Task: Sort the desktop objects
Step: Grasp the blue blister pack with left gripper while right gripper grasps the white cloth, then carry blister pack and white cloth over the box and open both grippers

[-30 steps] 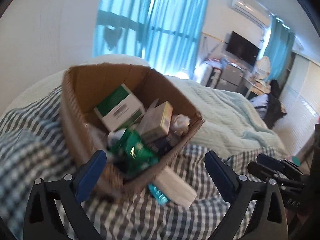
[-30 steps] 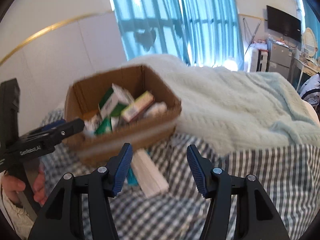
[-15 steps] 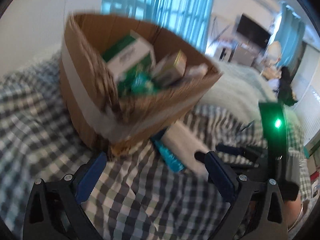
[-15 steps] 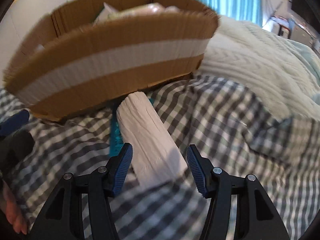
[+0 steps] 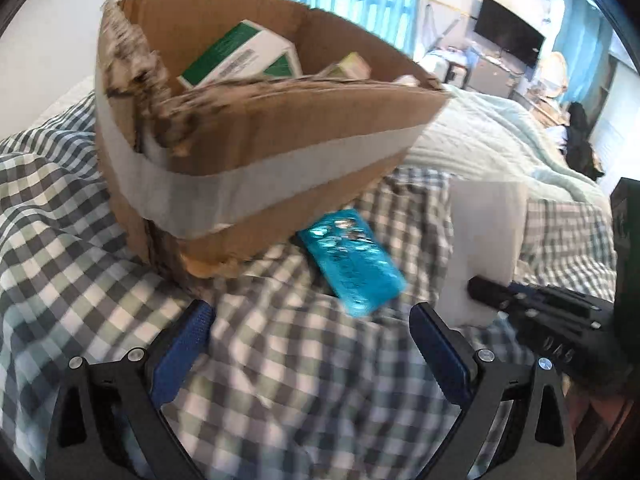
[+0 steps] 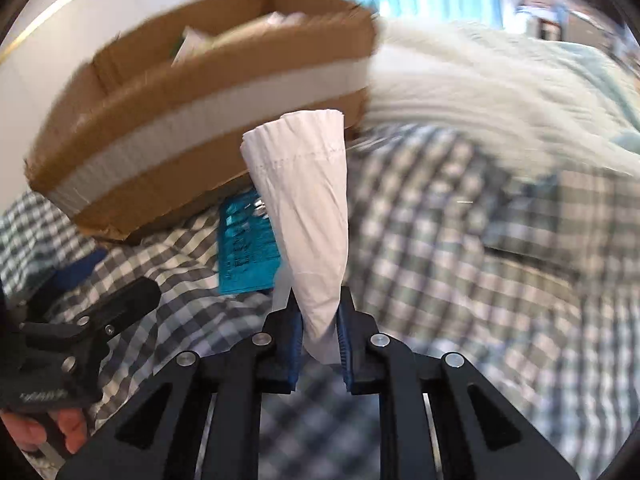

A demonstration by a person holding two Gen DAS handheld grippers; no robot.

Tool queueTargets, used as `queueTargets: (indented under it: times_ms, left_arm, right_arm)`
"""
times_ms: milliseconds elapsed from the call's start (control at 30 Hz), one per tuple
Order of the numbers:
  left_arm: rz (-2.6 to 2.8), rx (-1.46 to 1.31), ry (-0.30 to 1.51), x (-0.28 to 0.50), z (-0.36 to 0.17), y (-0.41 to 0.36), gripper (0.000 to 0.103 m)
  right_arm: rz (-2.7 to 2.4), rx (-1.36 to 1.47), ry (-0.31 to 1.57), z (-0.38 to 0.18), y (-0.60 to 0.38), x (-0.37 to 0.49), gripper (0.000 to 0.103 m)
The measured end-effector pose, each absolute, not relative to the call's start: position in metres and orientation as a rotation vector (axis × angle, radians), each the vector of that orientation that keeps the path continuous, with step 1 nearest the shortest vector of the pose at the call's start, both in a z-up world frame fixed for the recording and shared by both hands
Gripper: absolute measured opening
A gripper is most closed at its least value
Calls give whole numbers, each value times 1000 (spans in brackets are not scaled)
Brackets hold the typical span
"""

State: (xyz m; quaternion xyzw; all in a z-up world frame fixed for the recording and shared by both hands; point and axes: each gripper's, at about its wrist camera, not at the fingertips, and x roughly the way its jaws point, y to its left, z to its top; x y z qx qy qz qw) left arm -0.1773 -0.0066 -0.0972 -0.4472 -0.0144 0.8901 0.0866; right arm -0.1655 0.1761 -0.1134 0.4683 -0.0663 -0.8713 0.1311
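Note:
A torn cardboard box (image 5: 248, 152) with a white tape band sits on a checked blanket and holds green-and-white cartons (image 5: 240, 56); it also shows in the right wrist view (image 6: 192, 108). My right gripper (image 6: 318, 320) is shut on a white tissue pack (image 6: 308, 208) and holds it lifted, tilted up toward the box. The pack also shows in the left wrist view (image 5: 484, 240). A blue foil packet (image 5: 352, 256) lies by the box's front edge, and shows again in the right wrist view (image 6: 246, 252). My left gripper (image 5: 312, 344) is open and empty over the blanket.
The checked blanket (image 5: 280, 380) covers the bed. A pale knitted blanket (image 6: 480, 92) lies to the right of the box. Blue curtains, a TV (image 5: 508, 36) and furniture stand far behind.
My right gripper has closed on the white tissue pack and lifted it off the blanket. My left gripper has dropped lower and nearer the box, still open.

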Motion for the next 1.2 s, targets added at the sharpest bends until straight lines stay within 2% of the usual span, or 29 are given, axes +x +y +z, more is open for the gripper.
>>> queueTargets:
  times_ms: [133, 267, 633, 667, 700, 733, 900, 1067, 1200]
  left_arm:
    - [2526, -1274, 27, -167, -95, 28, 101]
    - [2487, -1342, 87, -183, -108, 56, 101]
    - [2641, -1643, -46, -247, -157, 55, 101]
    - [2631, -1644, -21, -248, -158, 57, 97]
    - [2602, -1648, 27, -248, -159, 60, 82]
    - [2592, -1642, 47, -246, -159, 61, 80]
    - [2556, -1543, -44, -225, -146, 47, 75]
    - [2515, -1403, -88, -186, -120, 36, 74]
    - [2504, -1234, -103, -156, -78, 29, 74]
  right_arm:
    - [-2615, 1306, -285, -101, 209, -142, 15]
    - [-2617, 1323, -370, -101, 227, -138, 15]
    - [-2606, 1338, -367, -98, 221, -155, 15]
    - [-2606, 1341, -368, -98, 221, -156, 15]
    - [-2609, 1346, -366, -99, 220, -156, 15]
    - [-2607, 1349, -367, -99, 220, -157, 15]
    - [-2628, 1362, -351, -102, 217, -154, 15]
    - [-2674, 1319, -352, -86, 214, -141, 15]
    - [-2715, 1233, -353, -59, 210, -125, 15]
